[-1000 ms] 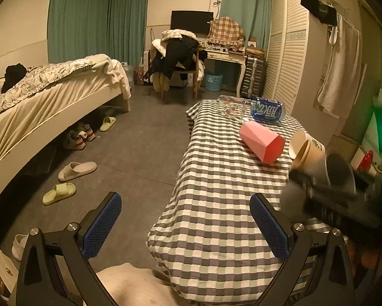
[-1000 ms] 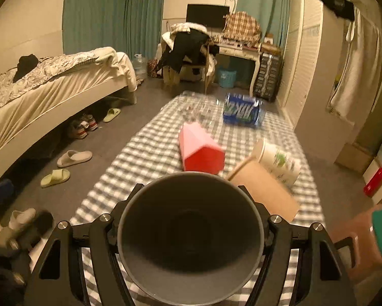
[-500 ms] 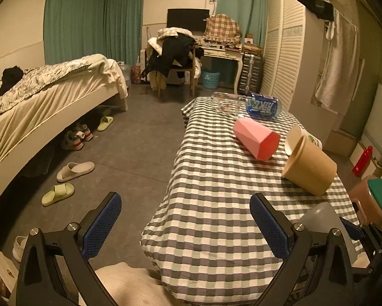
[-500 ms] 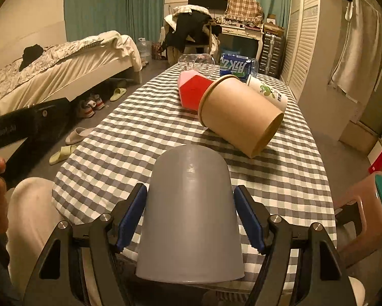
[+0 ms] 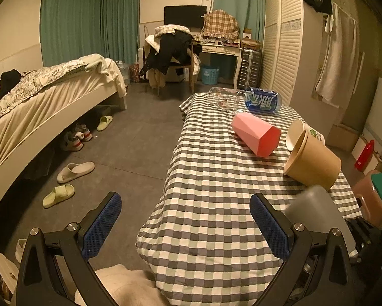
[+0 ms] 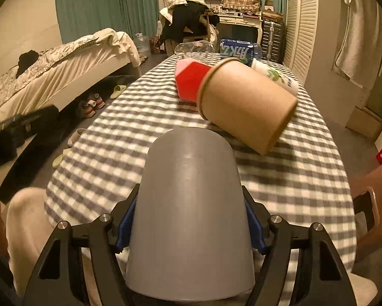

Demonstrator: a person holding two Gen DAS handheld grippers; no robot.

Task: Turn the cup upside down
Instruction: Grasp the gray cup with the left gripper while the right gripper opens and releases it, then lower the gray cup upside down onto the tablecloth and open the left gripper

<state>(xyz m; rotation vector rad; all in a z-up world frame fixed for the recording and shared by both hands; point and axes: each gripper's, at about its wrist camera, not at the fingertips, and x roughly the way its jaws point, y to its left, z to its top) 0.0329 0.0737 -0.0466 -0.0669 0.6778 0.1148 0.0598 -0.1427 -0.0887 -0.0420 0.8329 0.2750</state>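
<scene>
The grey cup [image 6: 191,211] is clamped by the right hand-held gripper [image 6: 189,225] with its closed base away from the camera, over the near table [image 6: 305,178] end, seemingly for setting down inverted, while the left hand-held gripper [image 5: 185,225] is held apart and empty.

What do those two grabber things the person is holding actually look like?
Both match: the left gripper and right gripper have black, angular frames with triangular cut-outs and silver bolts. Their fingers carry blue, dimpled rubber pads. No cables or markings show.
</scene>
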